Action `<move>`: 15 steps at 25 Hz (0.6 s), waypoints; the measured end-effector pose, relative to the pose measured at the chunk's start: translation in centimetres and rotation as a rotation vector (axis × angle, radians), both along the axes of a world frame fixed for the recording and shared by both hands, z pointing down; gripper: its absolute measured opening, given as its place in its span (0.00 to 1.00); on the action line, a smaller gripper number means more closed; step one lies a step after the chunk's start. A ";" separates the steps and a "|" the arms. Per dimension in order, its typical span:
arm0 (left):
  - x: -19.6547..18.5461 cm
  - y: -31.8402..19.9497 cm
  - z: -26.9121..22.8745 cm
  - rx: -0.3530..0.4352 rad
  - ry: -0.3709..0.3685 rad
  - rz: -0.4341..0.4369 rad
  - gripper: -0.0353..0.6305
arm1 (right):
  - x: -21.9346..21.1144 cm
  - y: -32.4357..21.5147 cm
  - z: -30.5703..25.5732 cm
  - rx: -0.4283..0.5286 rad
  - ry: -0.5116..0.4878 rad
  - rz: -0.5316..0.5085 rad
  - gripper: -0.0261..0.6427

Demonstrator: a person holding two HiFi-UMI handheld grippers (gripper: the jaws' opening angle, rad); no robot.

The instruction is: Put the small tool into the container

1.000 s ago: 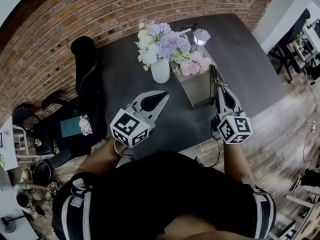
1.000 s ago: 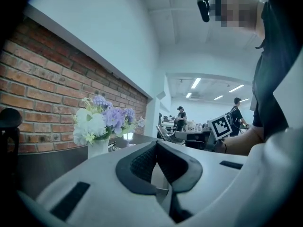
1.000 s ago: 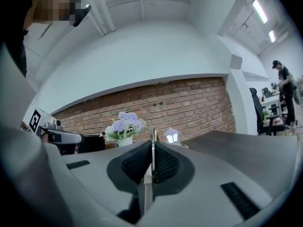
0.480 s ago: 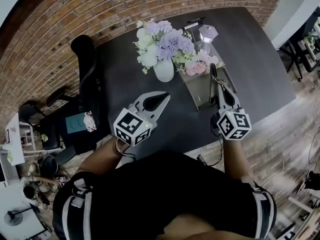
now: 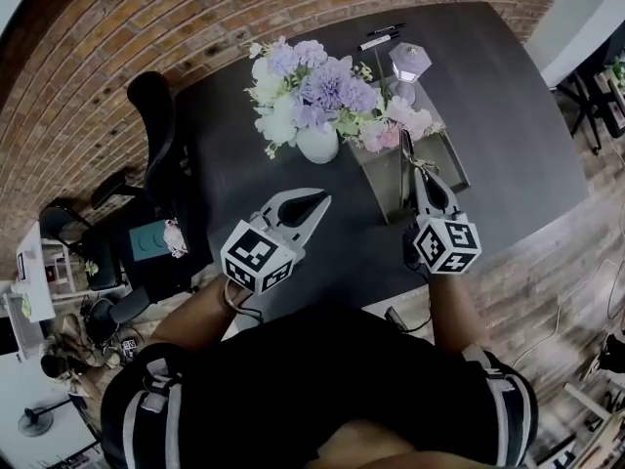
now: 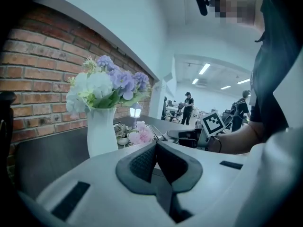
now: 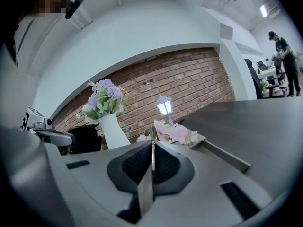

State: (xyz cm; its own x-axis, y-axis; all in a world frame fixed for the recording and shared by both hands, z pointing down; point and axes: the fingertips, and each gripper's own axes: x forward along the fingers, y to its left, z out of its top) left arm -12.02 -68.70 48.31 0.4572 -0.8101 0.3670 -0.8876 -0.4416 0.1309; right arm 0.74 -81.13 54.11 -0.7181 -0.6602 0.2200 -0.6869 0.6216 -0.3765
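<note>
Right gripper [image 7: 152,143]: fingers pinched on the tool [image 7: 151,161], a thin flat metal strip standing edge-on between the pads and projecting just past their tips. It looks stiff, light and slick, so a hold on its flat faces, as here, should stop it pivoting or slipping. The container [image 5: 459,169], an open metal box on the counter [image 5: 508,96], lies just ahead of and below these fingers. Left gripper [image 6: 156,144]: fingers pressed together on nothing, with the vase [image 6: 101,130] ahead of them.
</note>
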 end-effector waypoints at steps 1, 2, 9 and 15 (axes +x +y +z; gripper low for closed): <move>-0.1 -0.2 0.2 -0.004 -0.001 -0.004 0.07 | -0.1 -0.2 0.5 -0.010 0.003 0.003 0.05; -0.2 -0.4 0.3 -0.007 -0.002 -0.006 0.07 | -0.1 -0.4 0.9 -0.019 0.007 0.006 0.05; -0.9 -0.6 1.2 -0.036 -0.022 -0.017 0.07 | -0.4 -1.2 3.9 -0.085 0.055 0.065 0.05; -1.3 -0.6 1.4 -0.045 -0.040 -0.020 0.07 | 0.1 -1.1 4.8 -0.100 0.085 0.132 0.05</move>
State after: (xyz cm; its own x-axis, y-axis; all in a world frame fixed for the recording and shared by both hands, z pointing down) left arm -13.29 -69.29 49.72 0.4252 -0.8012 0.4210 -0.9012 -0.4179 0.1148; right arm 0.84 -82.24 58.86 -0.6023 -0.7196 0.3454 -0.7923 0.4862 -0.3686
